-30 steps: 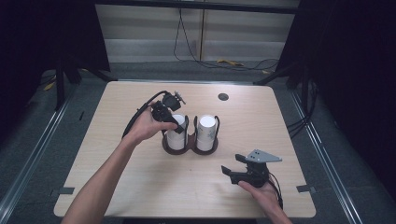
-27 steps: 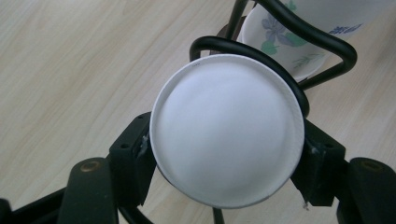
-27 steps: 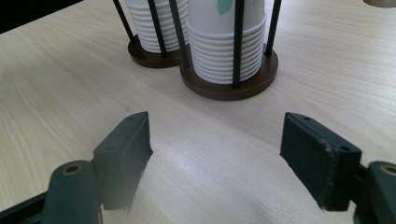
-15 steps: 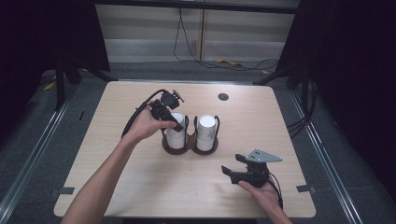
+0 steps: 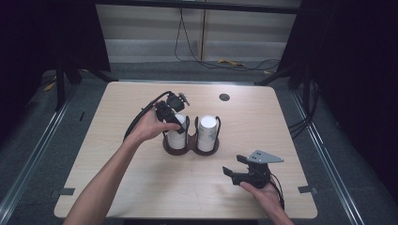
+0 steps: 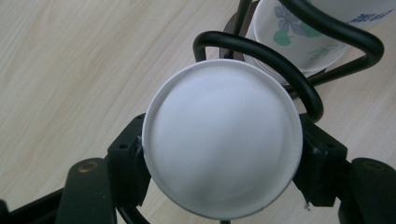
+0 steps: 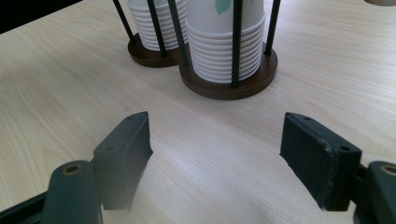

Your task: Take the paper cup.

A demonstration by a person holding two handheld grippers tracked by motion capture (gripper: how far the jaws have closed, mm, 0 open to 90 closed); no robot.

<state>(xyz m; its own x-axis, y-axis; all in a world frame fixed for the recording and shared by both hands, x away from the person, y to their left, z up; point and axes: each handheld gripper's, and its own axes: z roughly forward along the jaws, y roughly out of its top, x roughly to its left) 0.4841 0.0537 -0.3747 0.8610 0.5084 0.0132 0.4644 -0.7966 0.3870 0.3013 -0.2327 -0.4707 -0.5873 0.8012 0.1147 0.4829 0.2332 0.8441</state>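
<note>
We see the left gripper (image 5: 174, 125) grasping the top paper cup (image 6: 222, 144) of the left stack in the wire cup holder (image 5: 187, 145); right gripper (image 5: 241, 169) released over table (image 5: 117, 159)

Both forearms are showing bare, with no sleeves reaching the wrists. The left gripper (image 5: 172, 123) is wearing matte black, trailing a looping black cable. The right gripper (image 5: 238, 168) is carrying a grey three-cornered plate; its blocky black jaws are showing brass-coloured screw eyelets.
</note>
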